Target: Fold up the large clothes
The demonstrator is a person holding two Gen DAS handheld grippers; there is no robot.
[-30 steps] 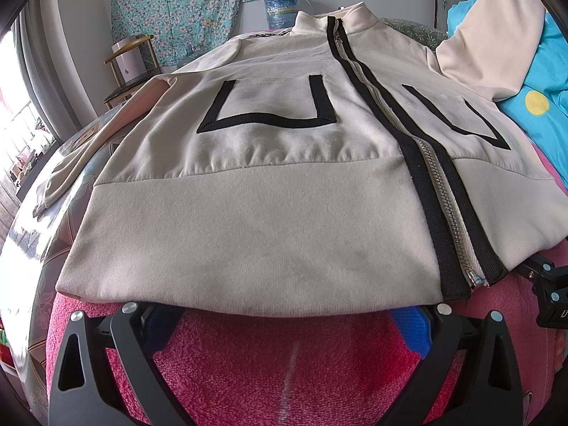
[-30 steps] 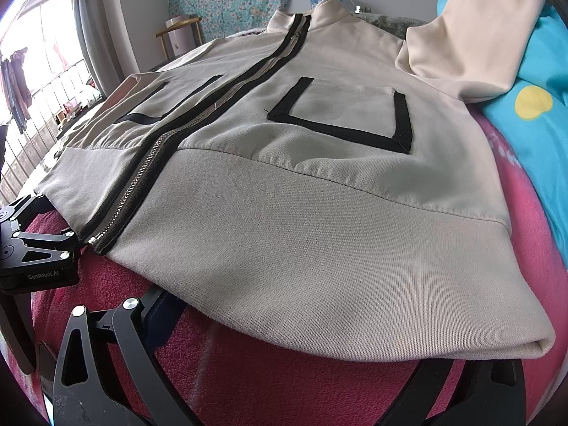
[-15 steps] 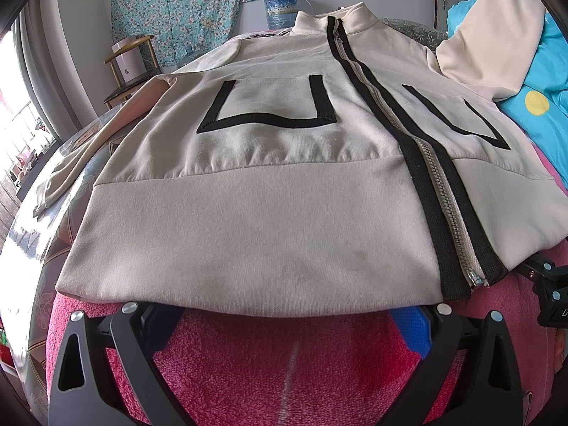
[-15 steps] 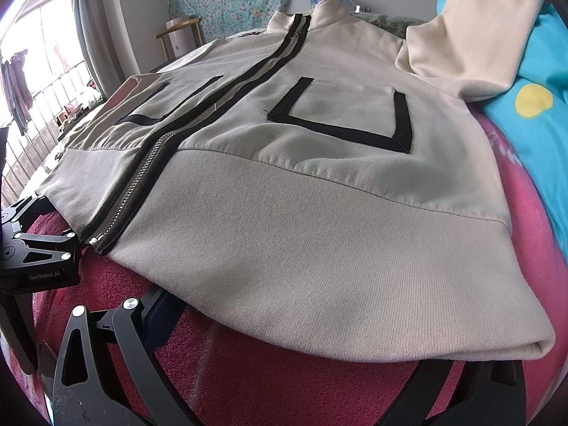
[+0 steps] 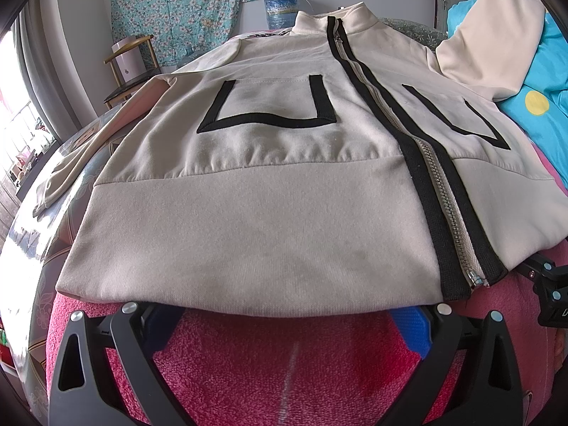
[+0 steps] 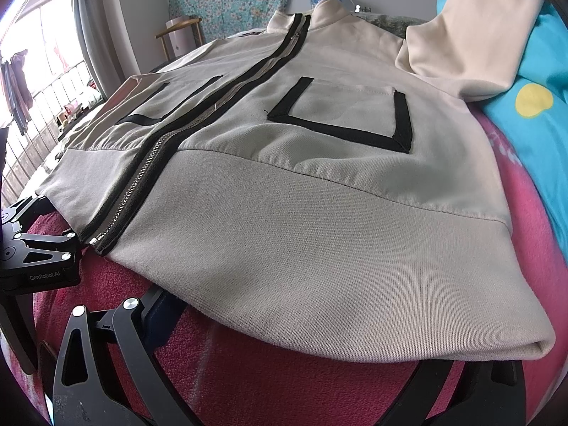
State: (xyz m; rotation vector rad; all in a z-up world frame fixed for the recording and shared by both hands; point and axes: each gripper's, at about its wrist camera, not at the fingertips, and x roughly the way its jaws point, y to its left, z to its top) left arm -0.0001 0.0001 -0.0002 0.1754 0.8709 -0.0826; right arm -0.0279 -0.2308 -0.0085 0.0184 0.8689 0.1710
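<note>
Jacket (image 5: 269, 220) fabric, beige with black trim, is being seen spread flat and front-up on a pink blanket (image 5: 284, 362), with the zipper (image 5: 440, 191) closed along the middle and the collar (image 5: 340, 21) lying at the far end. Two pockets outlined in black are being shown, one on each side of the zipper. One sleeve (image 5: 486, 32) is being draped up over a turquoise cover (image 5: 546, 81) at the right; the other sleeve (image 5: 81, 152) is lying out to the left across a patterned sheet.

The left gripper (image 5: 284, 323) is being held low at the near hem, left of the zipper's end, with its jaws spread wide and nothing gripped; the tips are being partly hidden under the hem's edge. The right gripper (image 6: 301, 348) is being held at the hem on the other side of the zipper, likewise wide open and empty, with the hem overhanging its tips. Each gripper is being caught at the edge of the other's view.

A wooden chair (image 5: 127, 67), a flowered cloth (image 5: 177, 7) on the wall and a water bottle (image 5: 280, 5) are standing beyond the collar.
</note>
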